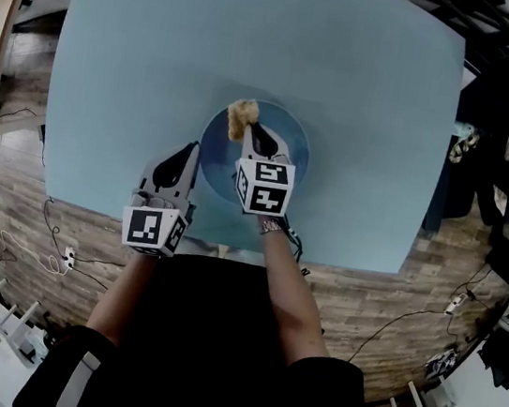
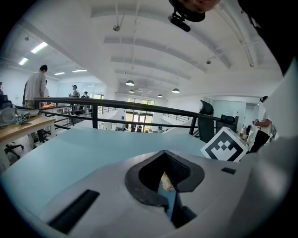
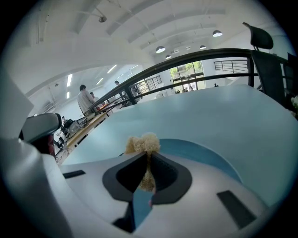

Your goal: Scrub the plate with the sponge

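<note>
The right gripper, clamped on the tan sponge, sits over the far-left rim of the blue plate, whose left edge the left gripper seems to pinch.

Pale blue matte counter over wood-plank floor, black metal railing behind, round ceiling lamps glowing under the white vaulted ceiling

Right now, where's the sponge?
Head view, centre: the sponge is pinched in the right hand-held gripper, over the far-left part of the blue plate on the table.
</note>
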The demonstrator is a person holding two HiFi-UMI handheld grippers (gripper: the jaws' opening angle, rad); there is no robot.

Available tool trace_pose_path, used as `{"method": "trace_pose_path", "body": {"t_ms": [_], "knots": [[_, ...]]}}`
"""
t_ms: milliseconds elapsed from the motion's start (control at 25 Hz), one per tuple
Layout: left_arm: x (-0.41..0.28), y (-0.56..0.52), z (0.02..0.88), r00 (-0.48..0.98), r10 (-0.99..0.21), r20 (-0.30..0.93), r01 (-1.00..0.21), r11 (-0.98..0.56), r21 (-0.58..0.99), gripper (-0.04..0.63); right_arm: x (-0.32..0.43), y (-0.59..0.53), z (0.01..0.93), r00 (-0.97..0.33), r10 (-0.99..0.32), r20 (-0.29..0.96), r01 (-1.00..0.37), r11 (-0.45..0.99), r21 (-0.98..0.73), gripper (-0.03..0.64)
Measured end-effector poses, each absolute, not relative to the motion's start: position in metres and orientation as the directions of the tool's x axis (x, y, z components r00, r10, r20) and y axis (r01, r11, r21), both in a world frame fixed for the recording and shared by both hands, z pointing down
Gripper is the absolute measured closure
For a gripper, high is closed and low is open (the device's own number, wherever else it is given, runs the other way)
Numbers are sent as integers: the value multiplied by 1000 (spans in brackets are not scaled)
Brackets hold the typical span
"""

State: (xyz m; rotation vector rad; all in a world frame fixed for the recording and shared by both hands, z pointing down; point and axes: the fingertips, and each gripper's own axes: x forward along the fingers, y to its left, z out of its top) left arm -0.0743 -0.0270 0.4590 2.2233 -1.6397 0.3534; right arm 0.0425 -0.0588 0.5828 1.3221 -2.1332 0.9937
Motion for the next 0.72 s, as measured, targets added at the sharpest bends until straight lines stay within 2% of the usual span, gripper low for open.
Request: {"method": "trace_pose_path", "body": {"t_ms": [720], "knots": [[-55,-28,461,358,-845,397,-934,-328,142,594,99,-50,587,-330,-622,710,-941,155,-301,589]]}}
